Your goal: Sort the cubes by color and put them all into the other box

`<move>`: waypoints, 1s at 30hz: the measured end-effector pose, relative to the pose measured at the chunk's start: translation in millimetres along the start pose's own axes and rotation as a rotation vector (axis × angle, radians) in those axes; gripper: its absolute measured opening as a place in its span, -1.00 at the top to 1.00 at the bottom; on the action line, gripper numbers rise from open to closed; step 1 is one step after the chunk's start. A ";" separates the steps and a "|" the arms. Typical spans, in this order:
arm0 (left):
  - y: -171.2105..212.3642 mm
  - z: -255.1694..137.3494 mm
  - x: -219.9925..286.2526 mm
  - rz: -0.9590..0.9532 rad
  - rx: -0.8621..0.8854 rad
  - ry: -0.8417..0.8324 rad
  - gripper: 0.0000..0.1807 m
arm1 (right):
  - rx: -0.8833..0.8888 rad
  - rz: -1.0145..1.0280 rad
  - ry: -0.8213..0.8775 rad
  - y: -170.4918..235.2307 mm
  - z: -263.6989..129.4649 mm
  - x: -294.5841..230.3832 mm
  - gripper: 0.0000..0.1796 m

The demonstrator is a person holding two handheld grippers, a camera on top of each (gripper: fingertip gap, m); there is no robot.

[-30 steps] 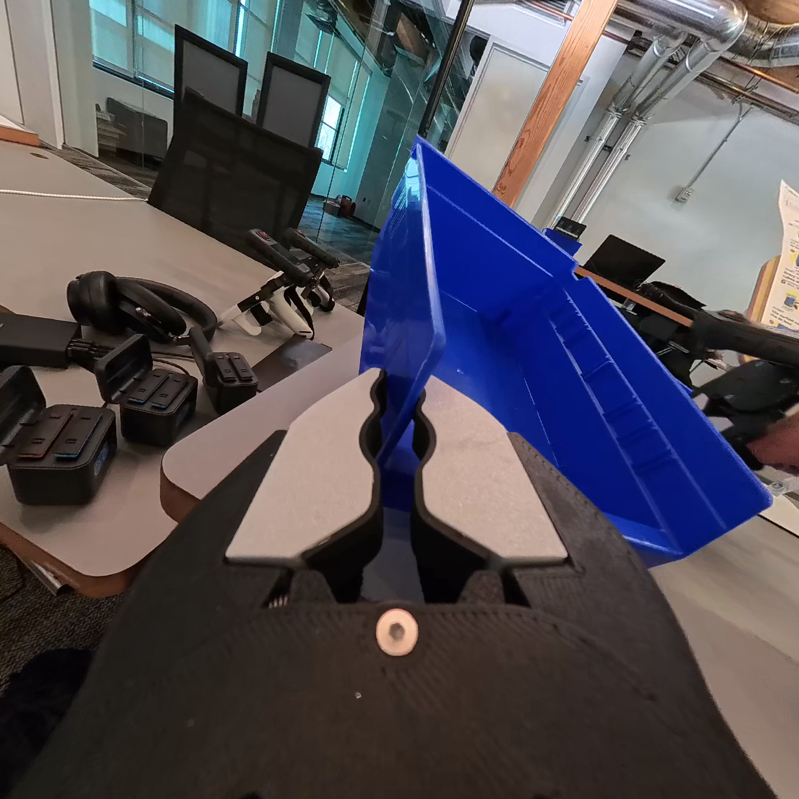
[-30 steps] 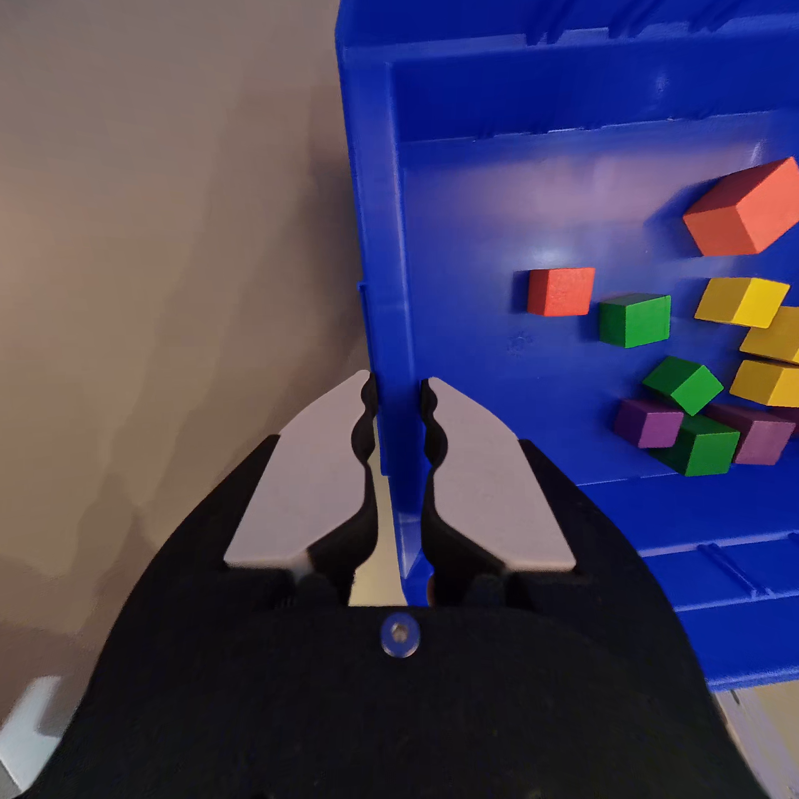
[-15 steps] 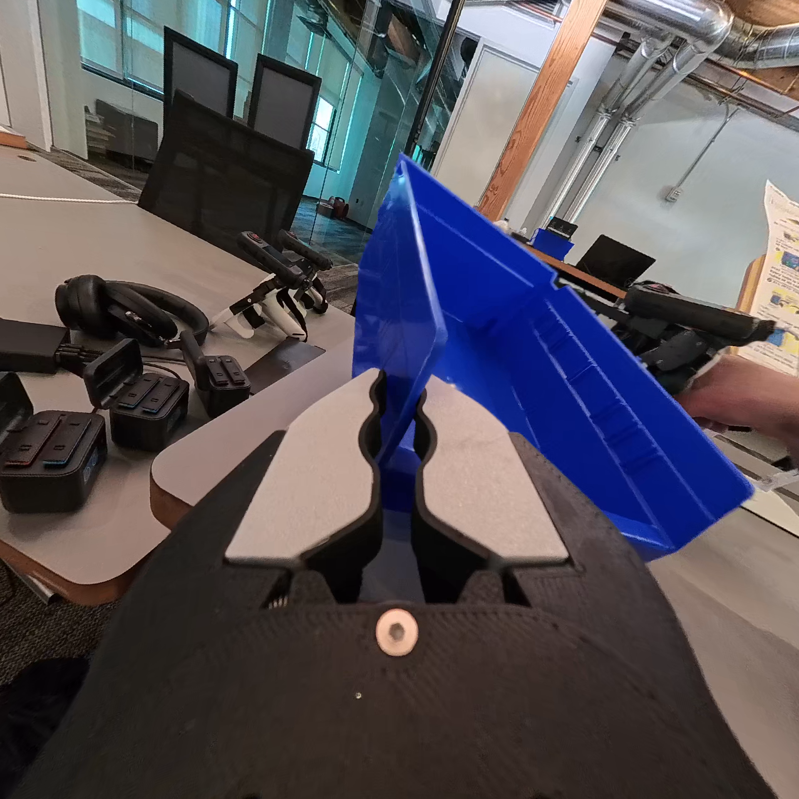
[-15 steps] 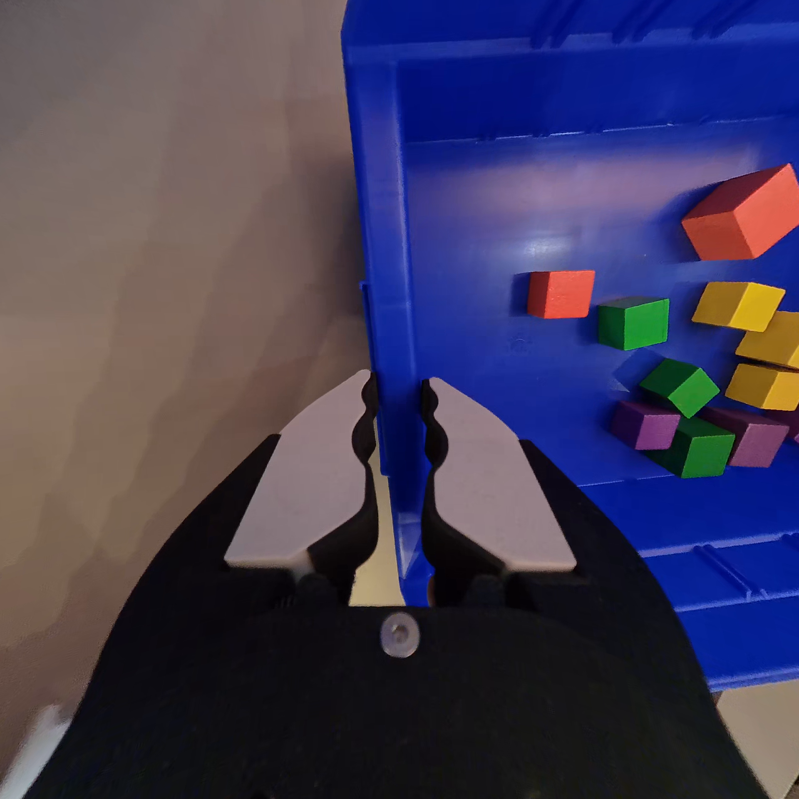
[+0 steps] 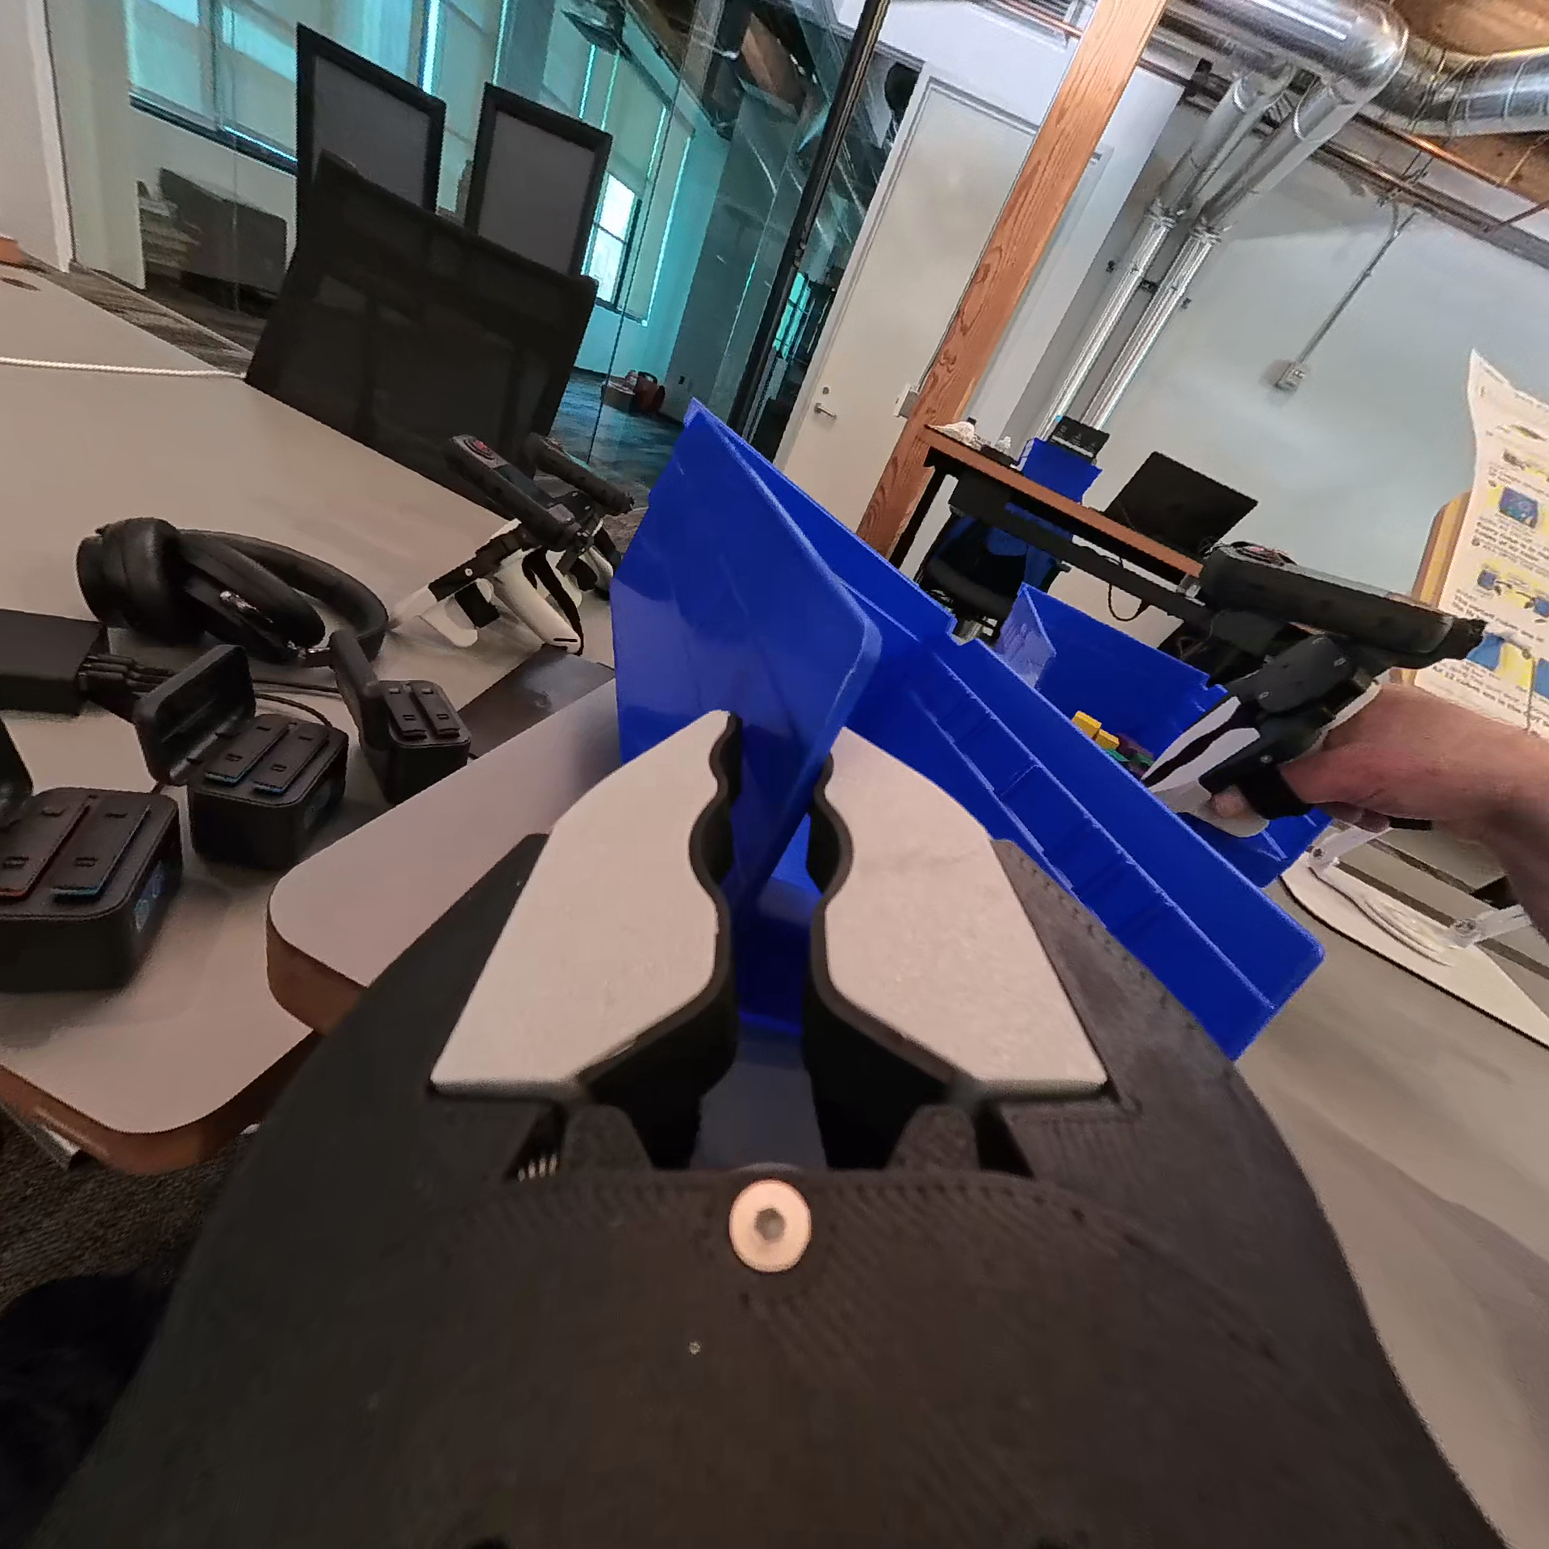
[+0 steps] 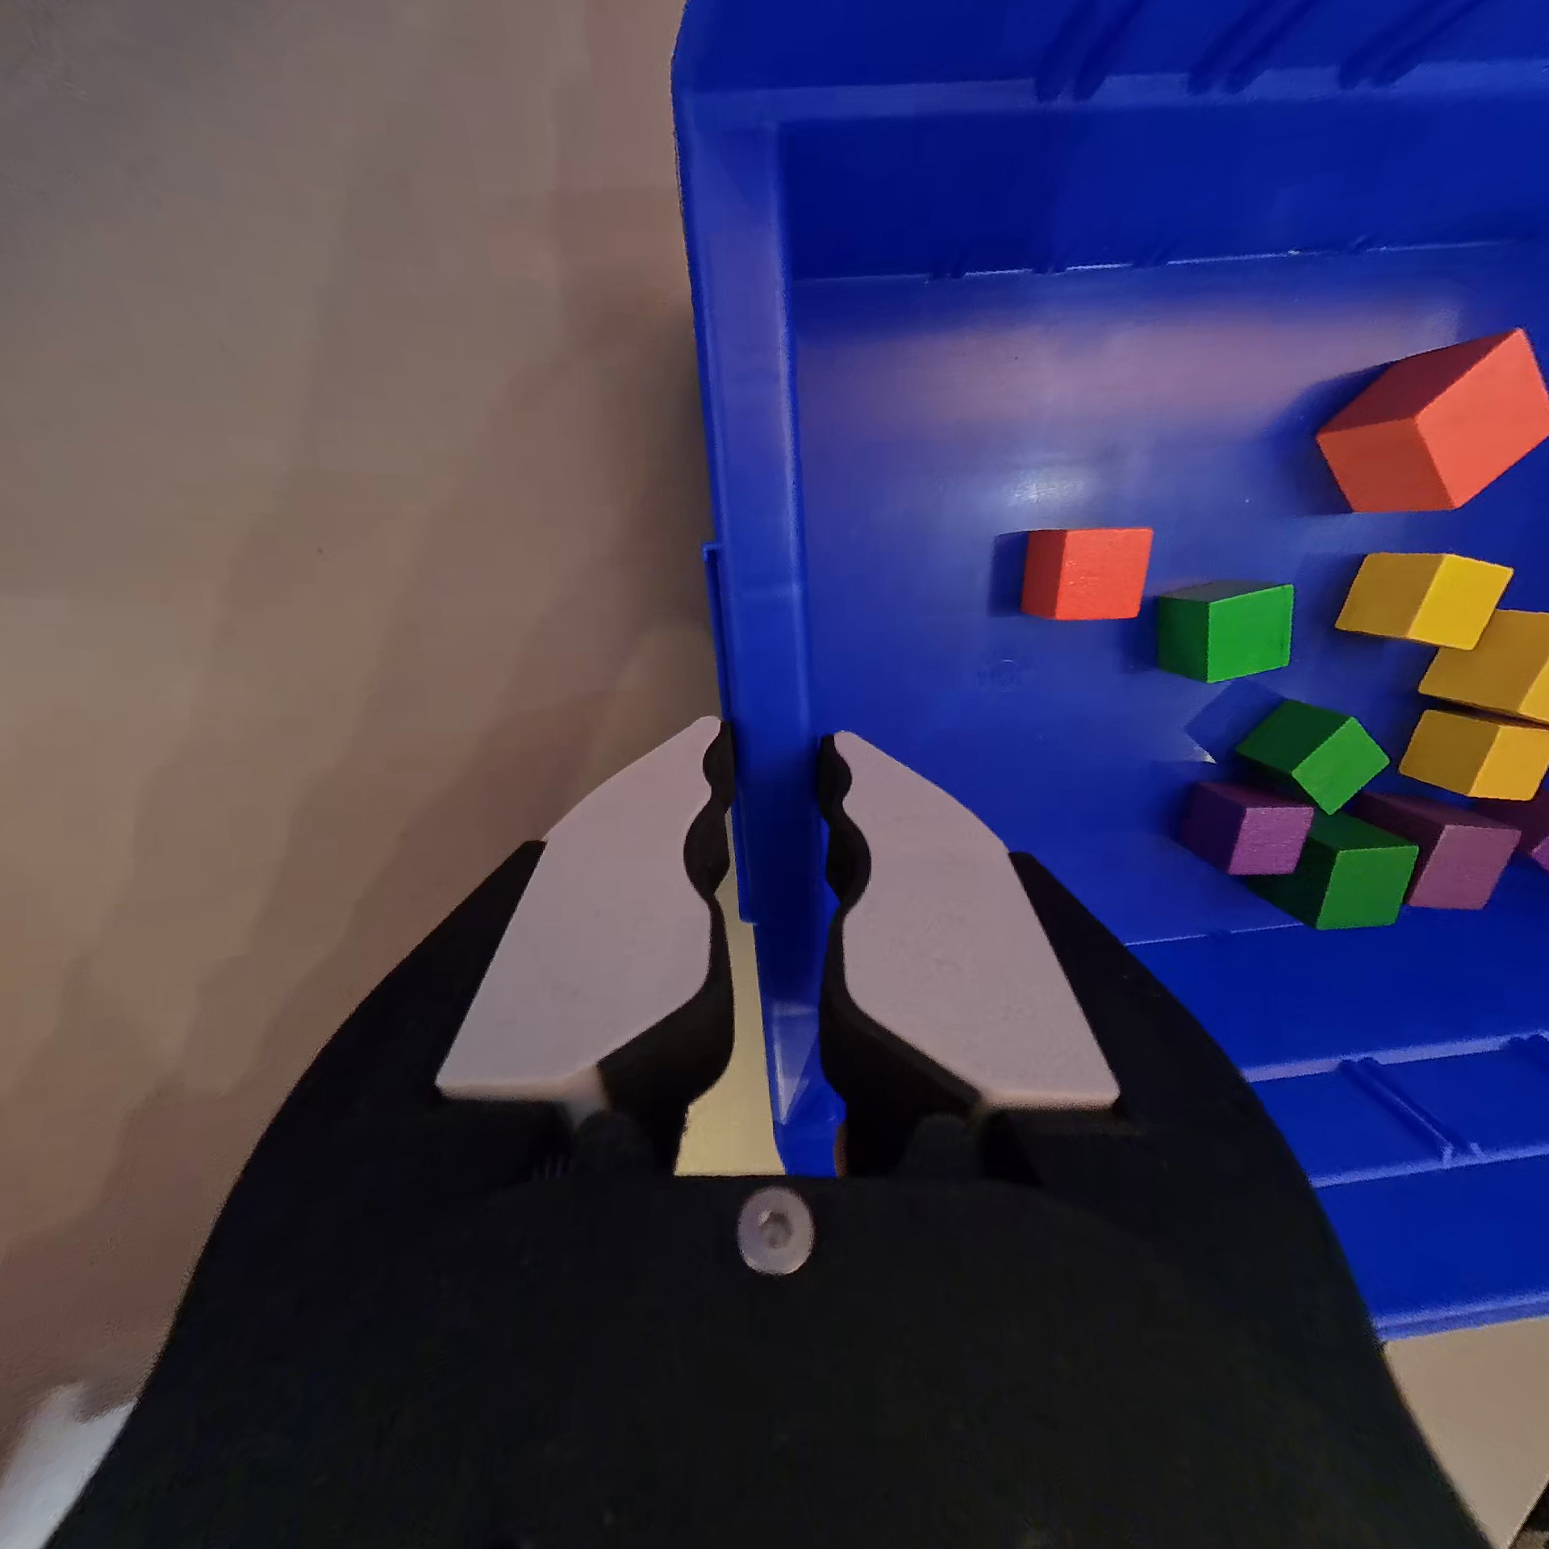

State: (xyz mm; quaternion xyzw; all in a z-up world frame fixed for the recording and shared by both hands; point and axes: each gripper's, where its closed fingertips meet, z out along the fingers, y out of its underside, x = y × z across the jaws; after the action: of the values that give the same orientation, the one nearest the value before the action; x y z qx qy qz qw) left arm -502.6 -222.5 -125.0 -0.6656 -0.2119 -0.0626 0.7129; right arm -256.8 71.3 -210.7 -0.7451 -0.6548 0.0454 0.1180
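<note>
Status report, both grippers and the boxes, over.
Left gripper shut on empty blue box. Right gripper shut on cube box wall. Cubes inside. Nothing blocking.

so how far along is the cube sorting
Early. Nothing looks sorted: red, green, yellow and purple cubes lie mixed in one blue box. In hand: the left tongs clamp an empty blue box tilted; the right tongs clamp the cube box's wall. Left: sorting and moving every cube.

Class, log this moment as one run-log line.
left gripper: shut on empty blue box | right gripper: shut on cube box | cubes: unsorted
</note>
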 end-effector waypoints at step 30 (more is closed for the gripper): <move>22.2 -14.1 34.2 0.013 0.022 -0.016 0.87 | 0.633 0.142 -0.469 -52.8 -45.7 -173.4 0.24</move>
State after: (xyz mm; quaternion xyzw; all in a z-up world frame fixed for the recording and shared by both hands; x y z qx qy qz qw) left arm -460.5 -227.3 -132.7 -0.6595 -0.2137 -0.0502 0.7189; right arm -321.7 -99.1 -169.0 -0.6848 -0.5644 0.4218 0.1857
